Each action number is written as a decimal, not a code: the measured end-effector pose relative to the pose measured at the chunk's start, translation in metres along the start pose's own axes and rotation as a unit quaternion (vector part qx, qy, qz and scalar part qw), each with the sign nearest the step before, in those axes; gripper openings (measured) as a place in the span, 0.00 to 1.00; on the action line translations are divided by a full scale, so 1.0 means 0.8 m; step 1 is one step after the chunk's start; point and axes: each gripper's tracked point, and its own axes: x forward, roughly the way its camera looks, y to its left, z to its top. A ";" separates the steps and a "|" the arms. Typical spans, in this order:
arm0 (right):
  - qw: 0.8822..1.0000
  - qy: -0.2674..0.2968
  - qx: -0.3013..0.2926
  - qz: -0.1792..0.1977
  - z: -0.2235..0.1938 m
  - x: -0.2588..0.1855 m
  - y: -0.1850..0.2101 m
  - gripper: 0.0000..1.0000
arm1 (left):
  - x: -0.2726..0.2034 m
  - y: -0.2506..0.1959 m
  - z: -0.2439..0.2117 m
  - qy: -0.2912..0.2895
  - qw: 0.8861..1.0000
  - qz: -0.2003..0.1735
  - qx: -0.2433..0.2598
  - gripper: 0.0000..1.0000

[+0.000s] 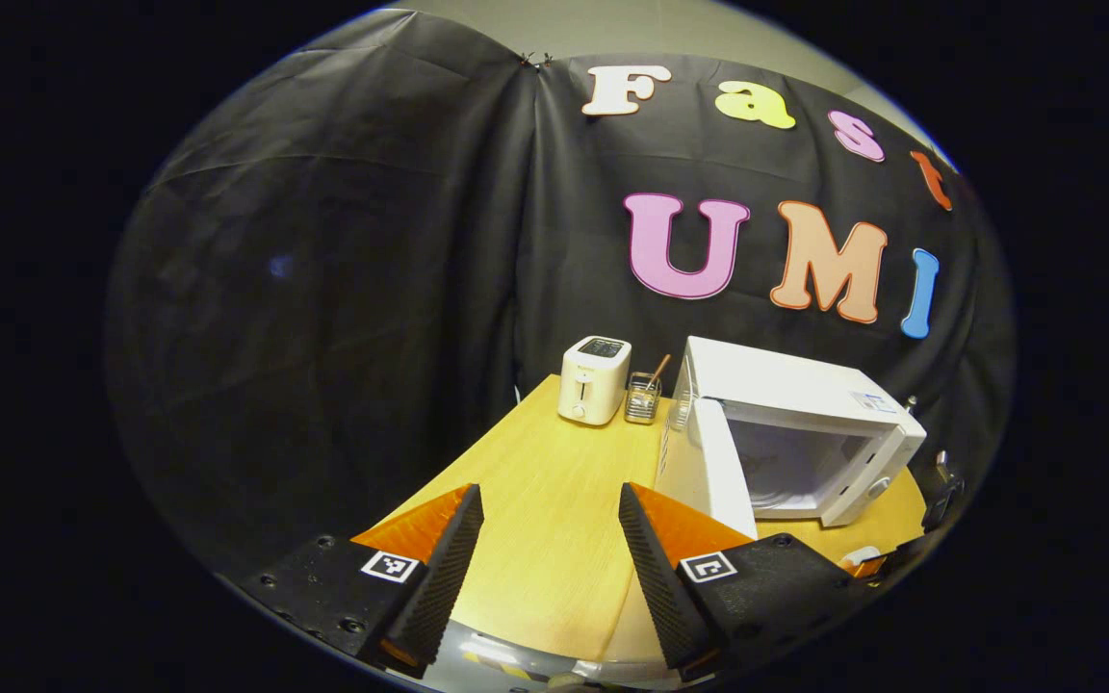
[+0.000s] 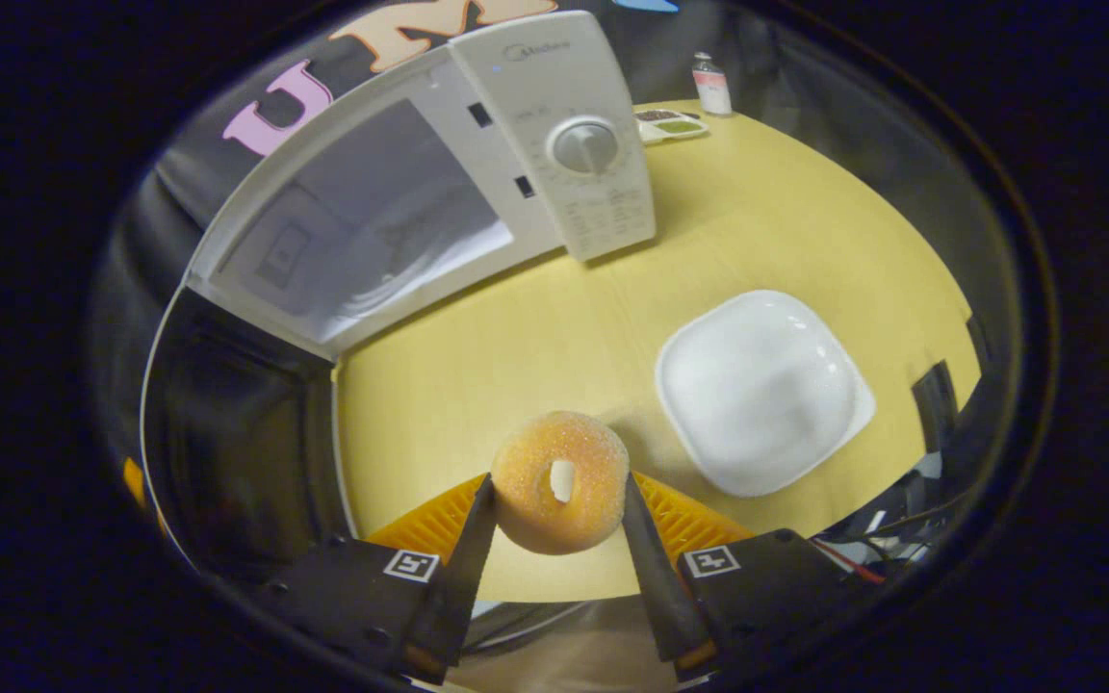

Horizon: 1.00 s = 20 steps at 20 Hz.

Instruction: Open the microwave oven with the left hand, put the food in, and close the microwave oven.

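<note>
Microwave (image 2: 439,183) door (image 2: 227,452) already swung open, cavity (image 2: 362,231) bare. Right claw (image 2: 554,525) clenched on the doughnut (image 2: 559,481), above the desk (image 2: 477,375), near the open front. Left claw (image 1: 550,549) released, holding nothing, well back from the oven. Best carried level, straight into the cavity, clear of the door on the left and the white plate (image 2: 761,390) on the right; released only once resting on the floor inside
</note>
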 end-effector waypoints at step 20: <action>0.972 -0.193 0.121 0.065 0.147 0.096 0.187 0.70 | 0.033 0.025 -0.058 0.061 0.996 -0.051 -0.034 0.84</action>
